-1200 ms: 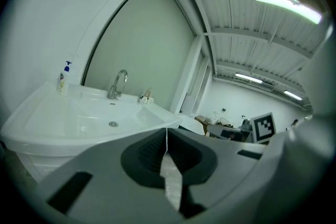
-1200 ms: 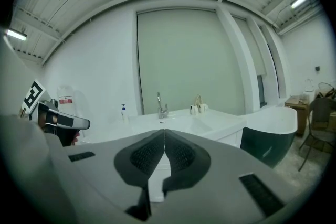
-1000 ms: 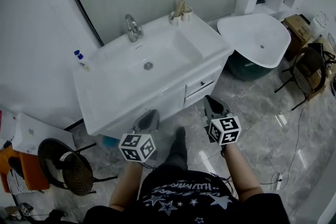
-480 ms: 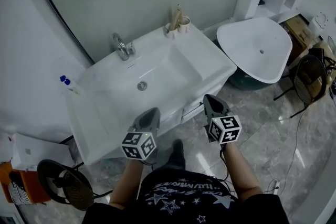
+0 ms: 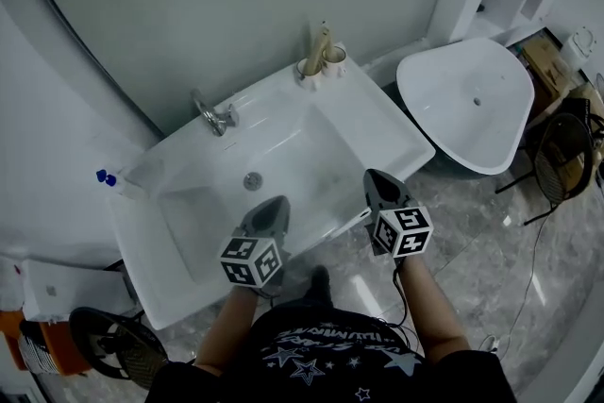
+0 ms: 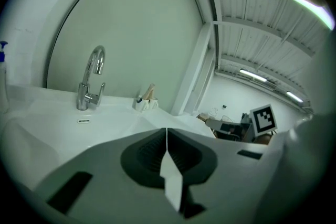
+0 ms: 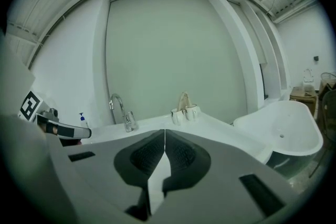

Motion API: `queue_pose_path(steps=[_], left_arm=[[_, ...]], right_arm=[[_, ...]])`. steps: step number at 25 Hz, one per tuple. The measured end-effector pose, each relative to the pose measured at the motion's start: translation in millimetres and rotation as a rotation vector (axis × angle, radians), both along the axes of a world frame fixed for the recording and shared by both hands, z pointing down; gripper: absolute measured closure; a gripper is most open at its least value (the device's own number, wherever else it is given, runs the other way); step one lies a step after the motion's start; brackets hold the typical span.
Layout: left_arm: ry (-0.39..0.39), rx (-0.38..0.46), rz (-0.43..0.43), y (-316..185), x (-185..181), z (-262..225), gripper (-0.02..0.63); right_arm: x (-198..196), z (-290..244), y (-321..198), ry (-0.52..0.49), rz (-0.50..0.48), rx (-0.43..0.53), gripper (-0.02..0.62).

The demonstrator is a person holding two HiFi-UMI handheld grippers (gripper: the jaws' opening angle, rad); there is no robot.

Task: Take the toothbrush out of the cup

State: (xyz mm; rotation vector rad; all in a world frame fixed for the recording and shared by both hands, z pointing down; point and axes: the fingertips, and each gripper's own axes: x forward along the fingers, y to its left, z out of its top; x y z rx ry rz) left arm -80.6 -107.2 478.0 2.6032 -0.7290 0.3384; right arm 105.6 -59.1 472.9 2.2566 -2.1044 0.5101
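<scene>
Both grippers closer to the sink (image 5: 373,113) than before, left gripper (image 5: 271,206) and right gripper (image 5: 379,179) at its front edge, jaws closed and empty, toothbrush (image 5: 318,48) upright in the cup (image 5: 309,73) at the back corner, well apart.

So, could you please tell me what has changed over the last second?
The person has stepped up to the sink, so the left tongs and right tongs are now at its front edge. Nothing was gripped or released: both stay shut and empty, the toothbrush still in its cup.
</scene>
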Motion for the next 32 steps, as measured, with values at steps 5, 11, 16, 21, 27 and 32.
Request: queue_pose_path(steps=[5, 11, 16, 21, 27, 32], left_arm=[[0.011, -0.004, 0.006, -36.8, 21.5, -2.1, 0.584], [0.016, -0.009, 0.027, -54.8, 38.4, -2.7, 0.584], [0.005, -0.015, 0.013, -64.7, 42.2, 1.4, 0.584], [0.009, -0.007, -0.055, -73.9, 49.6, -3.7, 0.584], [-0.008, -0.012, -0.166, -90.4, 67.5, -2.9, 0.584], [-0.014, -0.013, -0.249, -104.1, 90.0, -2.8, 0.584]], right_arm=[[18.7, 0.5, -36.6, -0.008, 0.011, -0.007, 0.581], [34.3, 0.6, -56.4, -0.002, 0.02, -0.016, 0.581], [44.0, 3.9, -67.8, -0.028, 0.029, -0.011, 0.581], [58.0, 4.2, -89.2, -0.025, -0.038, -0.009, 0.581], [93.0, -0.7, -132.3, -0.018, -0.121, -0.003, 0.581], [122.3, -0.5, -165.3, -0.036, -0.224, -0.003, 0.581]])
